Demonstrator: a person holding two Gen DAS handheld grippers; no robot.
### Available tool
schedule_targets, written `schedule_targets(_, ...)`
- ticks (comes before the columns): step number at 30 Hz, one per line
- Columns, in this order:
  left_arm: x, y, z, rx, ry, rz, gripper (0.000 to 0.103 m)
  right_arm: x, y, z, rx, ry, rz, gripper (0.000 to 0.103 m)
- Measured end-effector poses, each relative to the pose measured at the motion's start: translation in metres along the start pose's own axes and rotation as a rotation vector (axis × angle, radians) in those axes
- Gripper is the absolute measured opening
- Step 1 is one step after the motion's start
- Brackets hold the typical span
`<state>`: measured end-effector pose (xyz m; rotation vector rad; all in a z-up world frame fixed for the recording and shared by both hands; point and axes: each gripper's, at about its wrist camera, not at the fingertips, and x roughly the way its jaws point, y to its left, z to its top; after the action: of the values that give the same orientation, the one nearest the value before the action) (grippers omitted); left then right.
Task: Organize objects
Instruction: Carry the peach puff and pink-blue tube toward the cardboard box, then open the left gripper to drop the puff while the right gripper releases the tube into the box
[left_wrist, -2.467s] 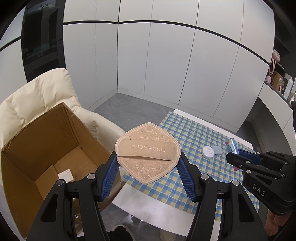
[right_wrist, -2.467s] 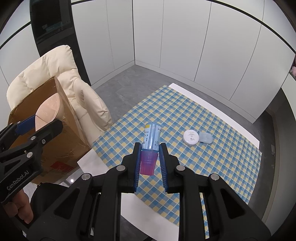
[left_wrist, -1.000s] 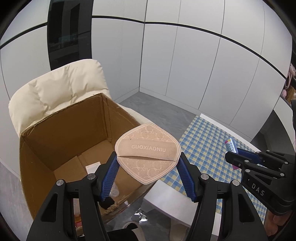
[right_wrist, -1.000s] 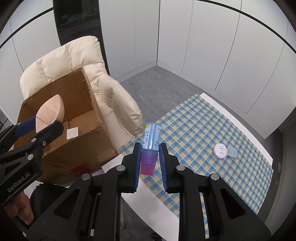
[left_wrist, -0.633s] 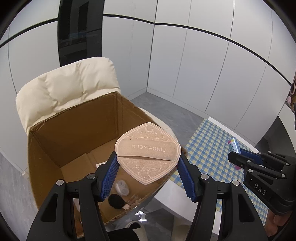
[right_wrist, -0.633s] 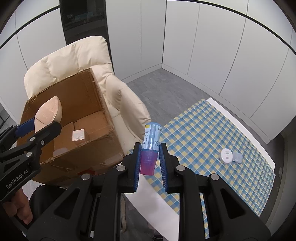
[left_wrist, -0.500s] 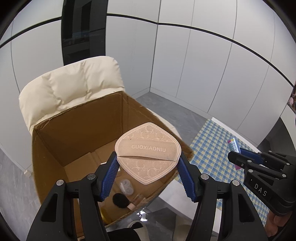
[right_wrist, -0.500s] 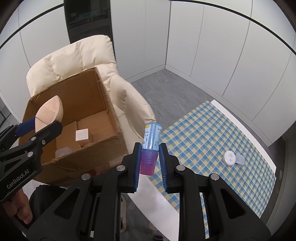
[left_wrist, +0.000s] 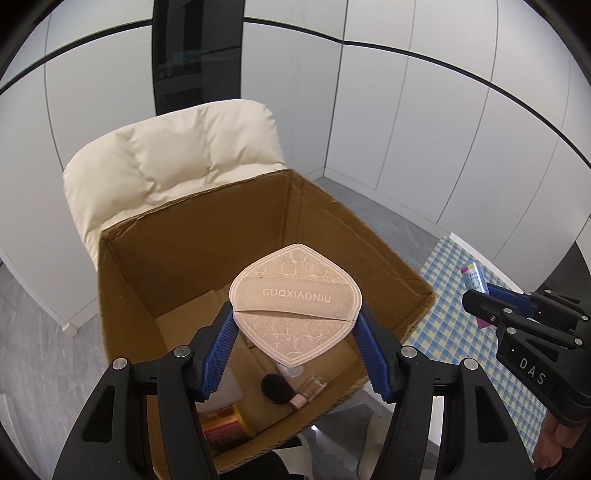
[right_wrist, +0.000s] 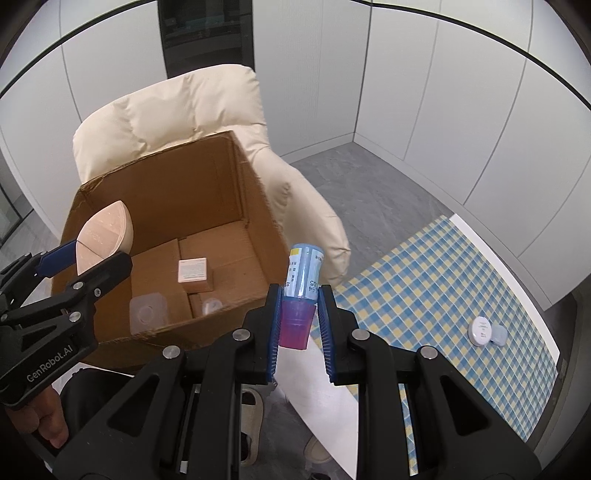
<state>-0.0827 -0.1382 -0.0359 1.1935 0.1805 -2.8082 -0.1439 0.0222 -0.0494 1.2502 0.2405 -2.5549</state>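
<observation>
My left gripper (left_wrist: 295, 317) is shut on a beige diamond-shaped powder puff (left_wrist: 295, 299) marked GUOXIAONIU, its blue pads pressing on the puff's two side corners. It hangs over the open cardboard box (left_wrist: 122, 258). My right gripper (right_wrist: 298, 317) is shut on a blue tube with a purple cap (right_wrist: 301, 284), held near the box's right wall (right_wrist: 258, 229). In the right wrist view the left gripper (right_wrist: 81, 254) and puff (right_wrist: 105, 230) hover above the box's left side. The right gripper (left_wrist: 480, 295) with the tube (left_wrist: 472, 277) shows at the left wrist view's right edge.
The box sits on a cream padded armchair (left_wrist: 173, 155) and holds a small pink carton (right_wrist: 194, 273), clear plastic lids (right_wrist: 147, 310), a black brush (left_wrist: 277, 386) and a yellow-red item (left_wrist: 225, 424). A checked tablecloth (right_wrist: 443, 273) carries a white round compact (right_wrist: 480, 330). A slippered foot (right_wrist: 251, 413) is below.
Both grippers have swung left from the checked table to the box, which now fills the views. The puff has come over the box's opening, and the tube is close to its right wall.
</observation>
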Motion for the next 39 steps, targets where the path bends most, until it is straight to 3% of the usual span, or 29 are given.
schedule_targets(13,0.004,0.028,-0.001,-0.026,0.017,0.059,0.070,0.004,0.032,0.006,-0.045,-0.002,0.024,0.020)
schedule_targets(18,-0.002,0.031,-0.003,-0.017,0.002,0.074,0.081,0.005,0.040,0.008,-0.057,-0.002,0.034,0.020)
schedule_targets(20,-0.004,0.034,-0.003,-0.017,-0.008,0.084,0.094,0.006,0.044,0.009,-0.061,-0.002,0.038,0.020)
schedule_targets(23,-0.009,0.038,-0.003,-0.017,-0.028,0.100,0.103,0.007,0.049,0.011,-0.066,-0.003,0.043,0.020)
schedule_targets(39,-0.026,0.070,-0.007,-0.061,-0.062,0.117,0.103,0.011,0.084,0.017,-0.116,-0.004,0.080,0.020)
